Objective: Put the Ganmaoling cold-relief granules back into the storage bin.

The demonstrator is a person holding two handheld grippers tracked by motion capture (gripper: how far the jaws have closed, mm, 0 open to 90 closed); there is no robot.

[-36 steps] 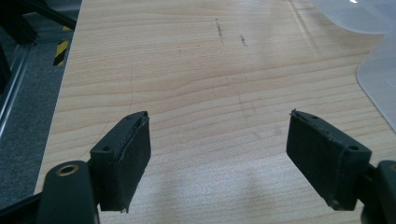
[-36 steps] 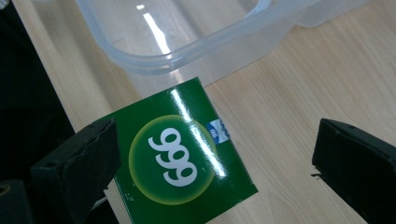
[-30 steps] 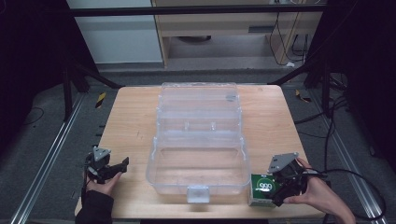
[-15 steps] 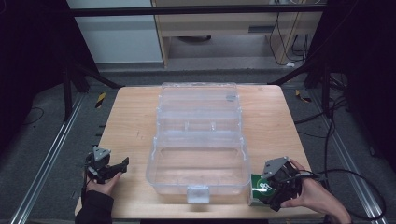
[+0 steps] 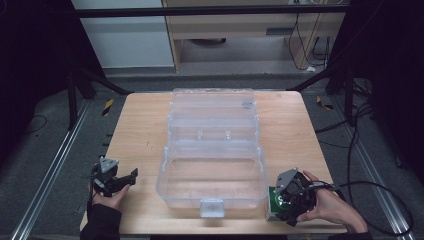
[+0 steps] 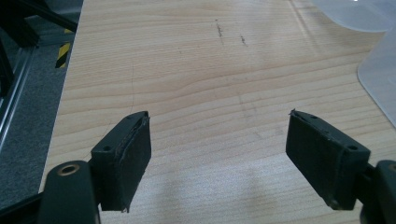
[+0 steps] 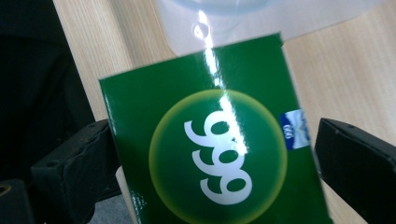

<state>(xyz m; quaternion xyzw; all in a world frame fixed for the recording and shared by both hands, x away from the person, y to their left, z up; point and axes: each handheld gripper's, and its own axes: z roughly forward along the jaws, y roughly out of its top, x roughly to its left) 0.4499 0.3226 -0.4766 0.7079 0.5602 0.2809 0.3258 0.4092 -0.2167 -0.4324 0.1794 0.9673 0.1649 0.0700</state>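
A green box (image 5: 273, 201) printed with white "999" (image 7: 210, 140) lies at the table's front right, beside the clear plastic case (image 5: 162, 175). My right gripper (image 5: 286, 204) is down over the box, its jaws straddling it: the left pad (image 7: 84, 158) sits at the box's edge and the right pad (image 7: 355, 158) stands a small gap off. It is open. Near the front left edge my left gripper (image 5: 125, 181) rests open above bare wood, with nothing between its pads (image 6: 126, 158).
The clear case stands open mid-table, its lid (image 5: 212, 107) laid back toward the far side and a latch (image 5: 211, 207) at the front. The wooden table (image 5: 140, 130) has bare room at both sides. Cables (image 5: 370, 195) trail off to the right.
My right gripper has shifted left and toward the front edge, coming down over the green box. The left gripper has stayed where it was.
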